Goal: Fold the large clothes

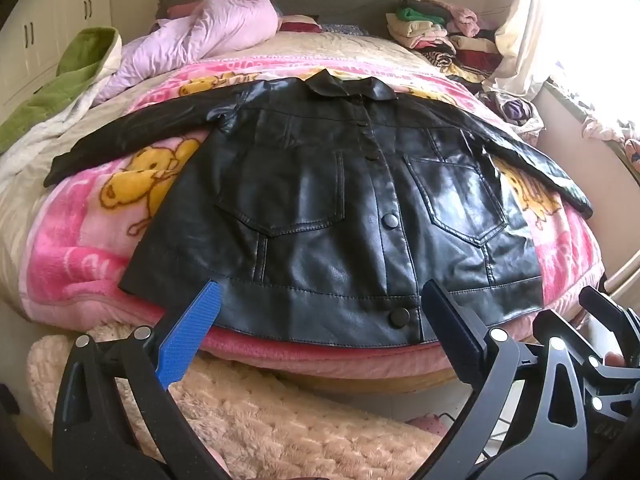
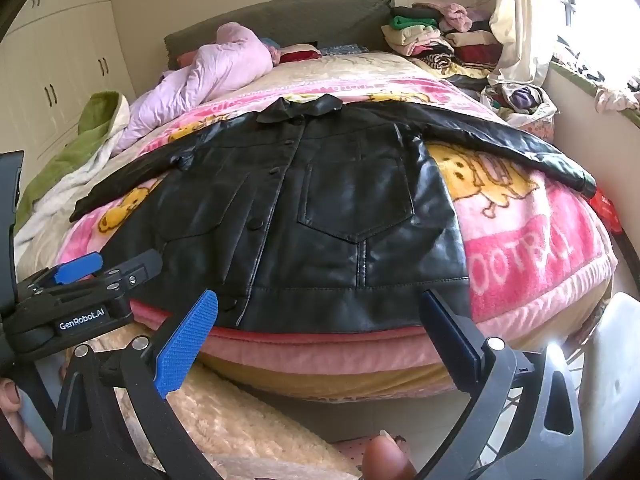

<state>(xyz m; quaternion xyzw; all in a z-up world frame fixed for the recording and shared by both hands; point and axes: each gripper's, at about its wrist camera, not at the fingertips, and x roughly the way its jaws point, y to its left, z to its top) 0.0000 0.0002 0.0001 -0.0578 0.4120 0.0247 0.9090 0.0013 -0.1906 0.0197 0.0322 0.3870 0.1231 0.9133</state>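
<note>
Black leather jacket [image 1: 320, 200] lies flat on the bed, front up, on the pink cartoon blanket [image 1: 80, 248]. Buttons closed down the placket, collar [image 1: 344, 86] at the far end, hem at the near edge of the mattress. Both sleeves spread outward: left sleeve [image 1: 132, 140] runs out to the left, right sleeve [image 1: 532, 160] angles out to the right and toward the near side.

Left claw [image 1: 320, 332]: fingers spread wide, nothing between them, held just off the near hem around the bottom button. Right claw [image 2: 320, 328]: also released and empty, hovering at the near hem on the jacket's right half. In the right wrist view the left claw [image 2: 108, 266] shows from the side, close to the near left corner of the hem; whether it touches the leather, cannot tell.

Progress, judged: layout and smoothing look complete; no fold made yet. Sleeves are not brought in, body is not doubled. Everything of the actual folding remains, probably sleeves first, then hem toward collar.

Far right corner of the bed: stack of folded clothes [image 1: 436, 28]. A loose lilac padded garment [image 1: 200, 36] lies far left.
</note>
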